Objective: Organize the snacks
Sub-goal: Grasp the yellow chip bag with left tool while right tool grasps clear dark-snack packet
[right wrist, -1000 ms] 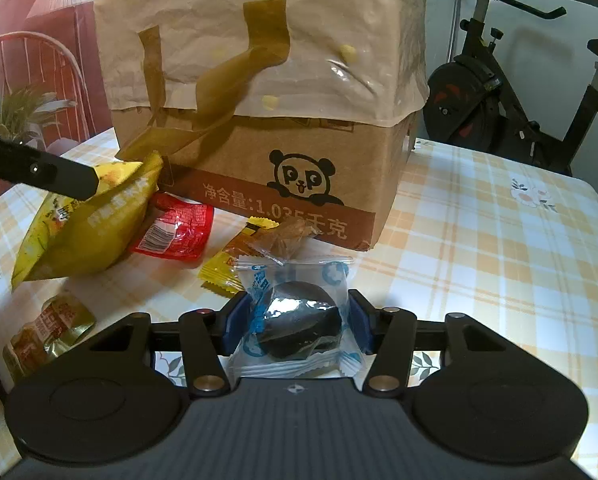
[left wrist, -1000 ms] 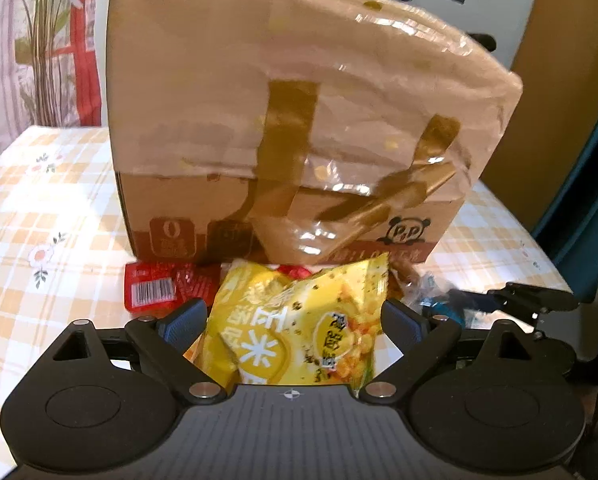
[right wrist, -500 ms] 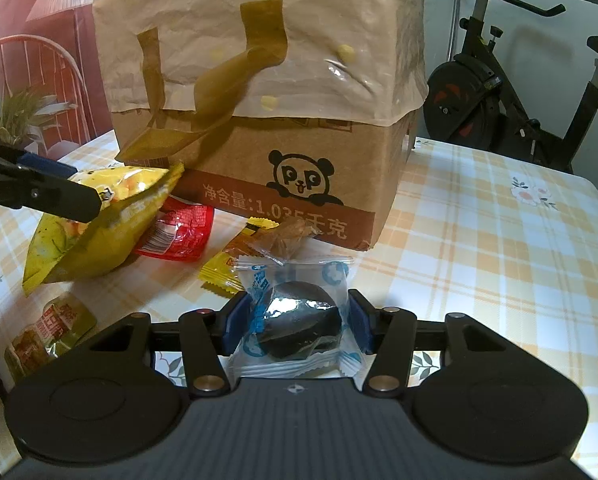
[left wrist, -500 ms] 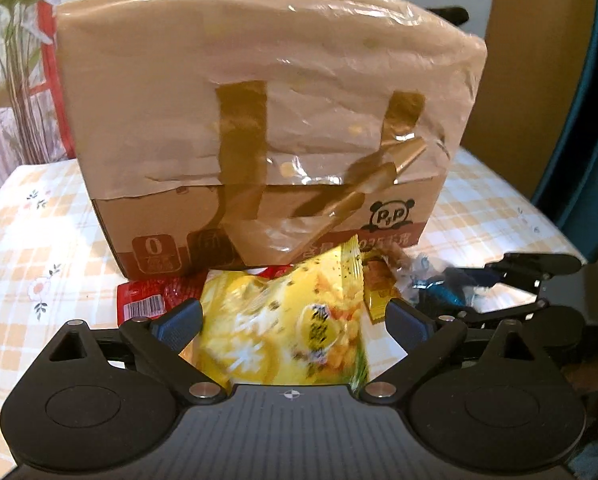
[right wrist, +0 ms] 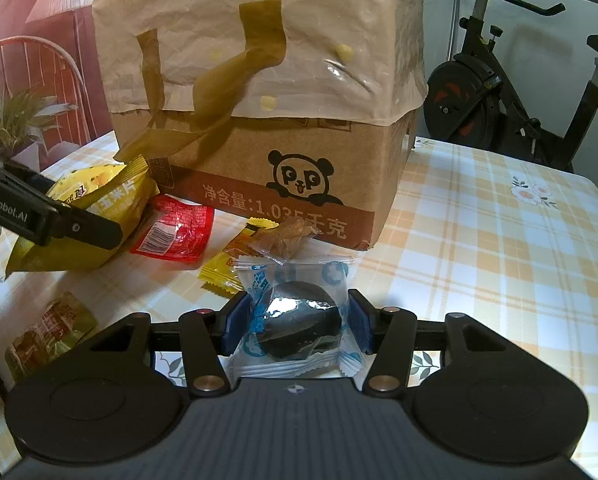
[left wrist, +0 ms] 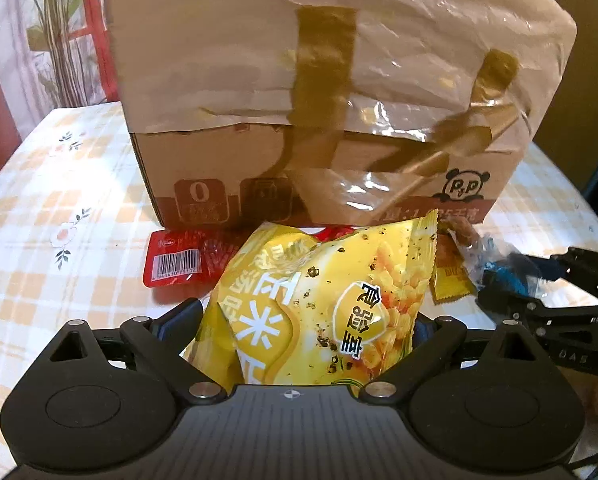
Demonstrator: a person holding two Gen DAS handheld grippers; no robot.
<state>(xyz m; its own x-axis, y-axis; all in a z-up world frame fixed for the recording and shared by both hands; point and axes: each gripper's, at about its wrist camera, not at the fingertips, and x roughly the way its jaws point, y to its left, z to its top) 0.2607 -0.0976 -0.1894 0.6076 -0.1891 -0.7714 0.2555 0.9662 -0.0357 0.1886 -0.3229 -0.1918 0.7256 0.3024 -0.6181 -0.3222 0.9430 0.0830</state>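
Both grippers are clenched on snacks near the taped carton [right wrist: 259,128]: a light, puffy, crushable yellow chip bag [left wrist: 327,304] in the left gripper [left wrist: 307,320], a slippery clear-wrapped dark cookie [right wrist: 299,316] in the right gripper [right wrist: 295,320].

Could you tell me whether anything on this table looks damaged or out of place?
The cardboard box looks makeshift: crinkled brown paper is taped over its top, and one tape strip has peeled loose and dangles. Small snack packets, like the red packet, lie scattered at its base.
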